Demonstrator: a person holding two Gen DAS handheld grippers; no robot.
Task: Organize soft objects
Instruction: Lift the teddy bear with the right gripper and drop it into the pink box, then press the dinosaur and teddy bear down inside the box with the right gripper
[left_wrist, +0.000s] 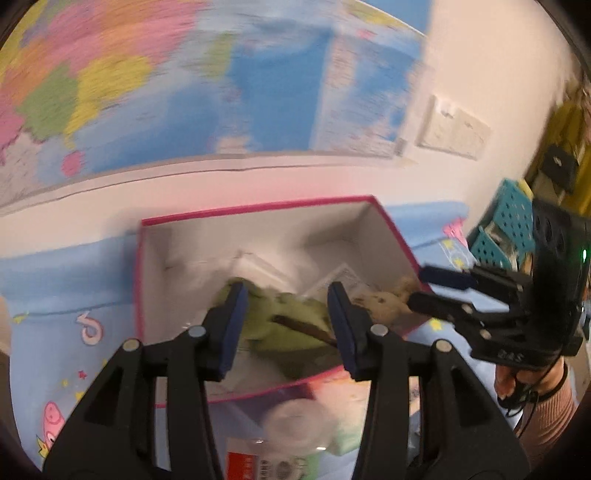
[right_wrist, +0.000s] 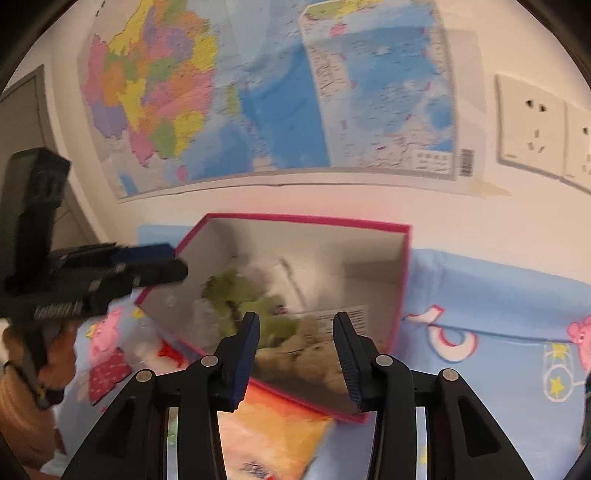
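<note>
- While both views are smeared by motion blur, a pink-edged box with pale inner walls sits open on a blue cartoon-print sheet, close to the wall.
- Left gripper hangs over the box's near edge with its jaws apart and nothing between the pads; in the right view it shows at 9 o'clock, its tips at the box's left corner.
- Right gripper also has its jaws apart and empty above the near rim; in the left view it enters from 3 o'clock, reaching the box's right corner.
- Inside the box lie two soft things: a green plush toward its middle, and a tan plush beside it at the box's right side, touching or nearly so; blur hides their shapes.
- Seen from the right wrist, the green plush lies toward 10 o'clock of the tan plush.
- Clear packaging with a printed label lies in the box behind the plushes.
- An orange packet rests on the sheet just outside the box's near edge.
- At 12 o'clock a coloured map hangs on the wall, with wall sockets toward 2 o'clock.
- Teal baskets stand at 3 o'clock in the left view.
</note>
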